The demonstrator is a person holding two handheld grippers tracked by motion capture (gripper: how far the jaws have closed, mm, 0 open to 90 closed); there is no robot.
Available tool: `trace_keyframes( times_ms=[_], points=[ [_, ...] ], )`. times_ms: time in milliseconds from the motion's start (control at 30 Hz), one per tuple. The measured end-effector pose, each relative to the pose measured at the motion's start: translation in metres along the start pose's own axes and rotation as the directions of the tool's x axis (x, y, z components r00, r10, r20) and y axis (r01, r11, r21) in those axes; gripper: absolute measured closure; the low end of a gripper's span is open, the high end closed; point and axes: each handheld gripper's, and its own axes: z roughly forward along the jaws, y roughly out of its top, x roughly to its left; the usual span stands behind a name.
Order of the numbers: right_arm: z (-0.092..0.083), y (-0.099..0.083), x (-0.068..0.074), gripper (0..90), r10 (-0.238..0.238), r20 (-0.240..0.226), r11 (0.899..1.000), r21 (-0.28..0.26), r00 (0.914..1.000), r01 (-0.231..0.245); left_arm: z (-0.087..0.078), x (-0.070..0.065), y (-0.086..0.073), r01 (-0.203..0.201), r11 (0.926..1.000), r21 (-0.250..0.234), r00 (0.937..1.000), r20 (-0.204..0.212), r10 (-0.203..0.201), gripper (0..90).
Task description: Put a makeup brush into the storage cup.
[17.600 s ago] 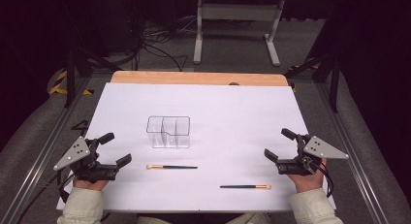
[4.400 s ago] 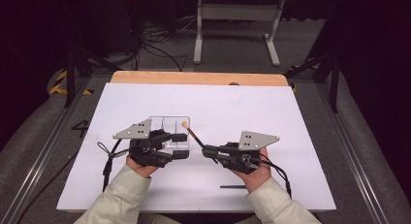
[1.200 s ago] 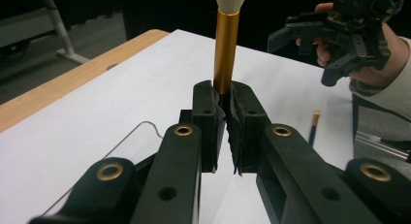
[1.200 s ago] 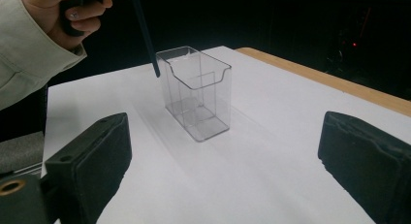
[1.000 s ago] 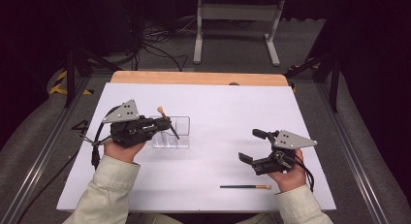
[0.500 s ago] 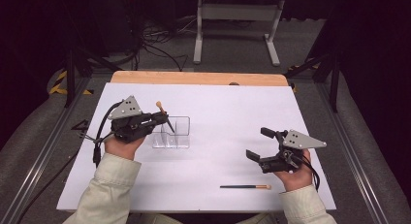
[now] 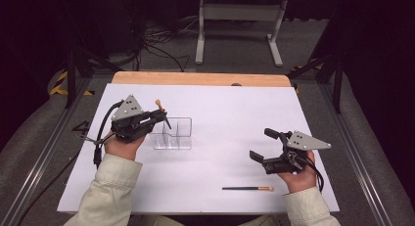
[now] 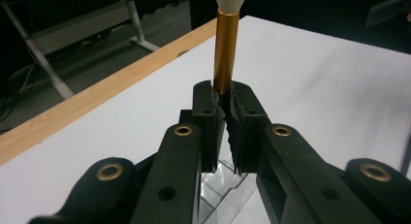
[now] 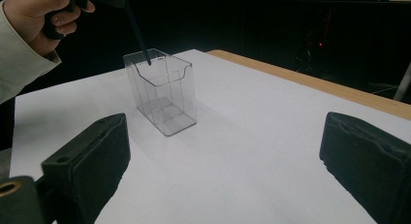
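Observation:
A clear plastic holder (image 7: 172,133) with compartments stands left of the table's middle. My left gripper (image 7: 159,116) hovers at its left end, shut on a makeup brush (image 7: 162,111). The brush is steeply tilted, bristles up, and its black handle tip (image 9: 143,50) dips just inside the holder's rim (image 9: 162,90). In the left gripper view the gold ferrule (image 8: 225,44) rises from between the shut jaws, and the holder (image 8: 227,187) shows below them. My right gripper (image 7: 265,145) stands open and holds nothing at the front right. A second brush (image 7: 247,189) lies flat near the front edge, just left of that hand.
White paper (image 7: 225,113) covers the table, with a wooden strip (image 7: 200,78) along the far edge. Metal rails (image 7: 44,152) run down both sides. Beyond the table stand a white frame (image 7: 240,13) and cables on a dark floor.
The left gripper has tipped the brush more upright and brought its handle tip down to the holder's rim. The right hand has drifted slightly right, still open.

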Motion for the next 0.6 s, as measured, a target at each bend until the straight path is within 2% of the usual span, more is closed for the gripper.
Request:
trace_keyframes(
  times_ms=[133, 333, 500, 600],
  points=[
    [0.000, -0.001, -0.002, 4.5, 0.011, 0.003, 1.000, -0.002, 0.9999, -0.011, 0.004, -0.003, 0.002, -0.023, 0.9994, 0.026, 0.9994, -0.025, 0.024, 82.4],
    [-0.001, -0.001, -0.003, 4.6, 0.023, 0.012, 1.000, 0.000, 0.9997, -0.023, 0.013, -0.001, 0.002, -0.011, 0.9968, 0.079, 0.9999, -0.012, 0.012, 82.3],
    [-0.001, -0.002, -0.004, 4.6, 0.030, 0.014, 1.000, 0.006, 0.9995, -0.030, 0.021, 0.003, 0.001, 0.013, 0.9925, 0.122, 0.9998, 0.013, -0.014, 82.3],
    [-0.001, -0.003, -0.004, 4.6, 0.032, 0.013, 0.999, 0.005, 0.9994, -0.032, 0.027, 0.006, -0.001, 0.049, 0.9866, 0.155, 0.9985, 0.017, -0.052, 82.3]
  ],
)
